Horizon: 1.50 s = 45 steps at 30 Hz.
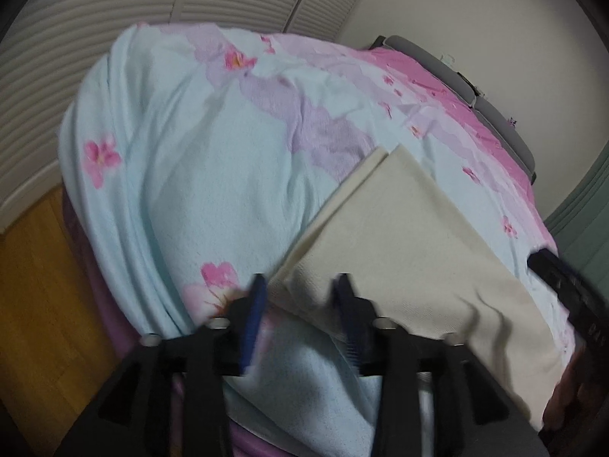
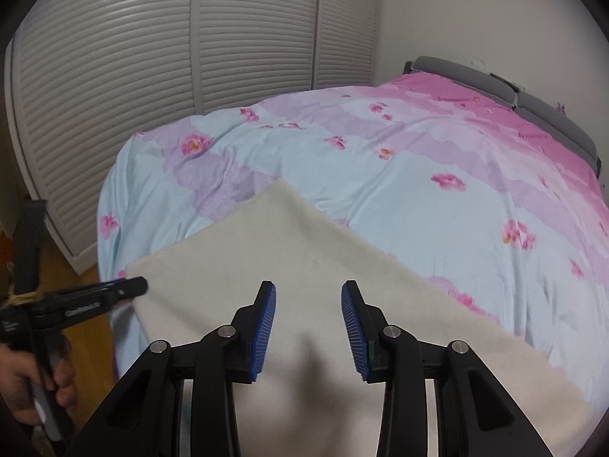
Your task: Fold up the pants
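Lying flat, cream pants (image 2: 304, 266) folded, smooth, on floral bedspread (image 2: 437, 198)

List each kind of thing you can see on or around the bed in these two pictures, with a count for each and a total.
Cream folded fabric pants: 1
Floral pink-and-blue bed cover: 1
Grey padded headboard: 1
White louvred closet doors: 1 set
Black handheld grippers with blue pads: 2, left gripper and right gripper
Total: 6
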Each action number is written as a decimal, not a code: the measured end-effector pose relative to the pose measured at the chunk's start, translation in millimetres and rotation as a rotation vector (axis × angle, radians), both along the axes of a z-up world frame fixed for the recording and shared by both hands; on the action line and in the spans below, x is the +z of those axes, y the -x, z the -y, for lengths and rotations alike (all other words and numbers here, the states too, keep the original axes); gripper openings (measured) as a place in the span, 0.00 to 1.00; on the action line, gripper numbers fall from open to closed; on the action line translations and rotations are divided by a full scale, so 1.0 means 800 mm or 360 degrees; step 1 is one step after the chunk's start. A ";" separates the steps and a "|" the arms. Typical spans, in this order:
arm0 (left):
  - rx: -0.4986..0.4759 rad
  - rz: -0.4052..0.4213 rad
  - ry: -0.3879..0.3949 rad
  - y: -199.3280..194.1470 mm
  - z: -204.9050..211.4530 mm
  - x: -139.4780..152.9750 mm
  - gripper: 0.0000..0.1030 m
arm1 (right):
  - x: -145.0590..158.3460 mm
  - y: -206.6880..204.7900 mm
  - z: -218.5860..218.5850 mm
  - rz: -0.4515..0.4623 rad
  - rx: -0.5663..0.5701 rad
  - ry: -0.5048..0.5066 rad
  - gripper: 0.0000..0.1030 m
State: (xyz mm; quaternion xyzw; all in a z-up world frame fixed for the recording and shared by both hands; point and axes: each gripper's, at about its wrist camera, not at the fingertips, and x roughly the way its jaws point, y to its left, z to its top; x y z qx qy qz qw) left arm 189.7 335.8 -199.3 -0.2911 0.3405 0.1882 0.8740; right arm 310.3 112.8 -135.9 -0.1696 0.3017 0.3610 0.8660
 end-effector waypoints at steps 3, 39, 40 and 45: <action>0.0013 -0.0011 -0.0051 0.000 0.002 0.004 0.47 | 0.010 -0.014 -0.018 0.0090 0.0051 -0.0014 0.68; 0.0046 -0.0043 0.0002 0.011 0.008 0.000 0.62 | -0.029 -0.146 -0.159 -0.0011 0.0297 0.0149 0.50; 0.0040 -0.0050 -0.0006 0.014 0.009 0.003 0.62 | -0.020 -0.135 -0.146 -0.0002 0.0263 0.0119 0.53; -0.0002 -0.0064 -0.0151 0.029 0.026 0.022 0.65 | 0.005 -0.060 -0.073 0.0135 0.0041 0.0039 0.67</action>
